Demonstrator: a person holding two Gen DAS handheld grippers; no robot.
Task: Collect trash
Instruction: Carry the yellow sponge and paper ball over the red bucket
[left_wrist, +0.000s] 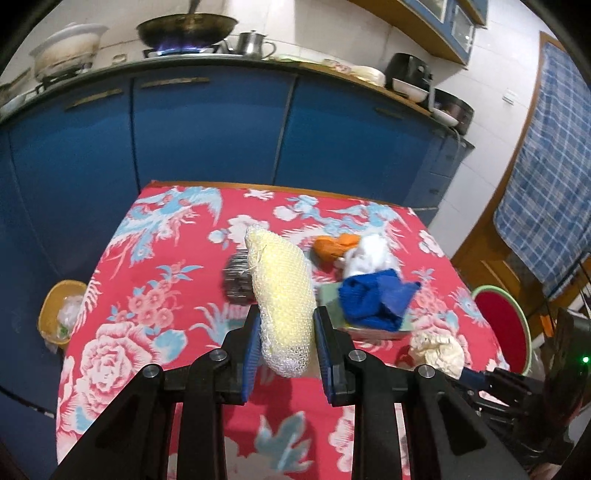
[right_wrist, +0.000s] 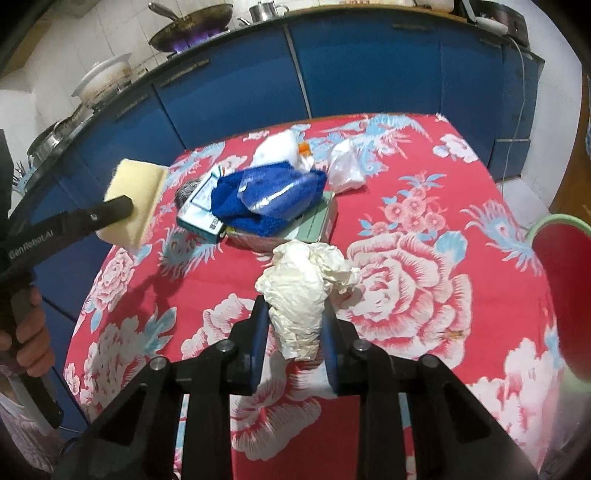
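My left gripper (left_wrist: 284, 317) is shut on a yellow mesh-covered sponge (left_wrist: 282, 288) and holds it above the red floral table (left_wrist: 147, 295). The sponge also shows in the right wrist view (right_wrist: 135, 199), off the table's left edge. My right gripper (right_wrist: 295, 310) is shut on a crumpled cream paper wad (right_wrist: 306, 280), seen in the left wrist view (left_wrist: 437, 350) too. On the table lie a blue cloth (right_wrist: 266, 199) on a flat box (right_wrist: 314, 221), a steel scourer (left_wrist: 236, 280), a white plastic bag (right_wrist: 345, 166), white wadding (left_wrist: 373, 254) and orange scraps (left_wrist: 332, 245).
A yellow trash bin (left_wrist: 61, 314) with a bag in it stands on the floor left of the table. A red stool (right_wrist: 561, 295) stands at the right. Blue cabinets (left_wrist: 207, 136) run behind the table, with a wok (left_wrist: 186, 27) on a lit burner.
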